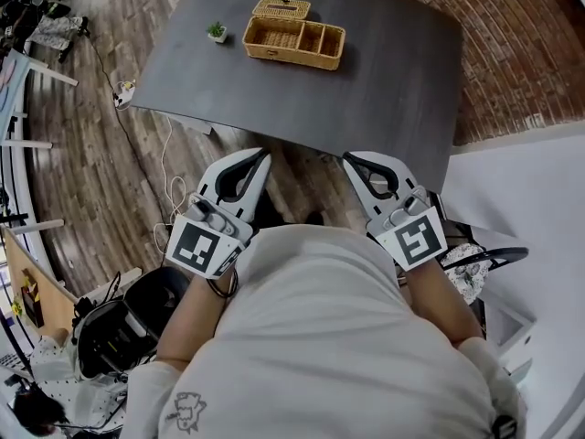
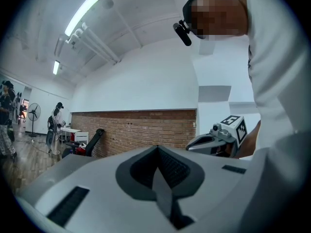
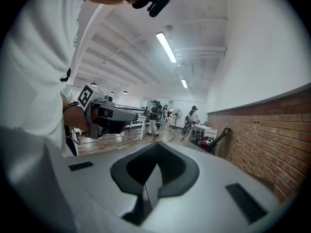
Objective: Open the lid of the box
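Dark grey table (image 1: 393, 71) on a wood-plank floor (image 1: 91, 154), near a wall with a brick lower band (image 2: 136, 130) and white plaster (image 2: 136, 76) above. Tube lights (image 2: 83, 12) run along the white ceiling (image 2: 131, 8). A standing fan (image 2: 33, 114) and a white table (image 2: 70, 130) occupy the far end.

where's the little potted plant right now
In the head view the small potted plant stands on the dark table, just left of the wicker box.

Bright, even light from ceiling tubes (image 2: 81, 14); soft shadows; strong fisheye bending, dark corners in gripper views.
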The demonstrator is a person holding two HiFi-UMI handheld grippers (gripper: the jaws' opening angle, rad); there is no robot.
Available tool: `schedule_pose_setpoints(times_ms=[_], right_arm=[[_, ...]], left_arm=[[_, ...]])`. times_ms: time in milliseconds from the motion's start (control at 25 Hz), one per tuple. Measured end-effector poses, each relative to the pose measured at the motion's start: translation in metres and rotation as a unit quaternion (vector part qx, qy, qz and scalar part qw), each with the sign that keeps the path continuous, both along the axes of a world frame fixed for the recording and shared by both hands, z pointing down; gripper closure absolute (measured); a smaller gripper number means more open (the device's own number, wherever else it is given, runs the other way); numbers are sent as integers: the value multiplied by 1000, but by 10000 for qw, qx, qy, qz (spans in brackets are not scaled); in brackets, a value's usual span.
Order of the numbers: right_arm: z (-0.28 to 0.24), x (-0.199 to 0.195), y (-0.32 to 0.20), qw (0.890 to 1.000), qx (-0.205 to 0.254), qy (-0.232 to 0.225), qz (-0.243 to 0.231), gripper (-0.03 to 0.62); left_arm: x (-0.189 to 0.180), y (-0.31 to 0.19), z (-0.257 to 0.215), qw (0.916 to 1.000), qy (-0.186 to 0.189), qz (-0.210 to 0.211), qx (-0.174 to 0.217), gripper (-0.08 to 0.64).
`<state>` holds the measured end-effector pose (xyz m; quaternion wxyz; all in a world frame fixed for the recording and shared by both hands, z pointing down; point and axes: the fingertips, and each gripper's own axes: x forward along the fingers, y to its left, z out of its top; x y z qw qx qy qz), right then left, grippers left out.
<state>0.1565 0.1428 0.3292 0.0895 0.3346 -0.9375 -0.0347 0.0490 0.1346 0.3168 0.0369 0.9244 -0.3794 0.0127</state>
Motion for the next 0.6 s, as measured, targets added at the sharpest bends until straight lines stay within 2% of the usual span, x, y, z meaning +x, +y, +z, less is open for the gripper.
schedule_pose_setpoints(times_ms=[600], right_arm=[[-2, 5, 43, 9997, 17, -42, -253, 588]], left_arm=[[4, 47, -5, 9999, -39, -128, 60, 549]])
